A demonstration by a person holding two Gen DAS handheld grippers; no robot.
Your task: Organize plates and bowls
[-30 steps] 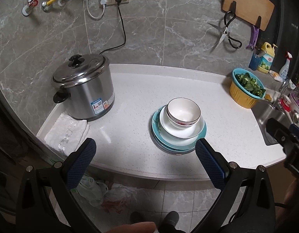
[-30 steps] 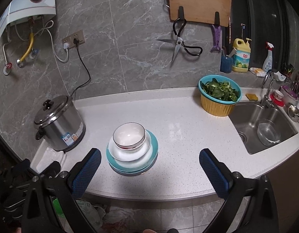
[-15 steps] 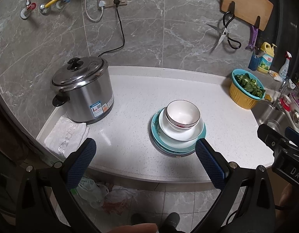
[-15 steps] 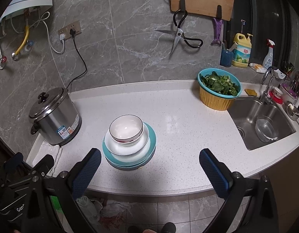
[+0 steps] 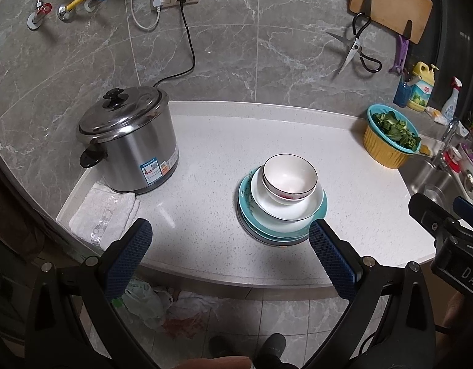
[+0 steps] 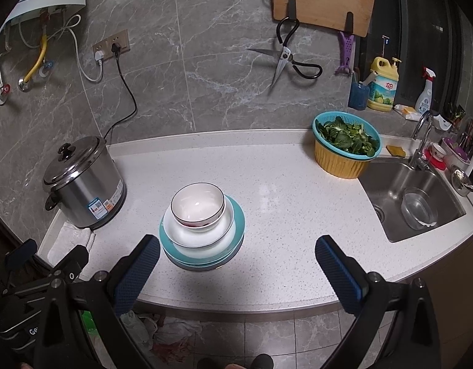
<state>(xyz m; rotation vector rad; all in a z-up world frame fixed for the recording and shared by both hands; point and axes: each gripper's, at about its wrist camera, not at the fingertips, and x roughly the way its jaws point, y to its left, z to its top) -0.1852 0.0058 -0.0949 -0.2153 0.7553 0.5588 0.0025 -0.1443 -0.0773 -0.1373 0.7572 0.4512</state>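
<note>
A stack of dishes stands near the front of the white counter: a small white bowl with a dark rim sits in a wider white bowl, on teal plates. My left gripper hangs open above the counter's front edge, empty, with the stack just beyond its right finger. My right gripper is open and empty too, and the stack lies just past its left finger.
A steel rice cooker stands at the left with a folded white towel in front. A yellow basket of greens and a sink with a glass bowl are at the right. Scissors and a cutting board hang on the wall.
Both grippers have drawn back slightly and tilted; the stack sits a bit farther and higher in each view. The dishes have not moved. Both grippers stay open.
</note>
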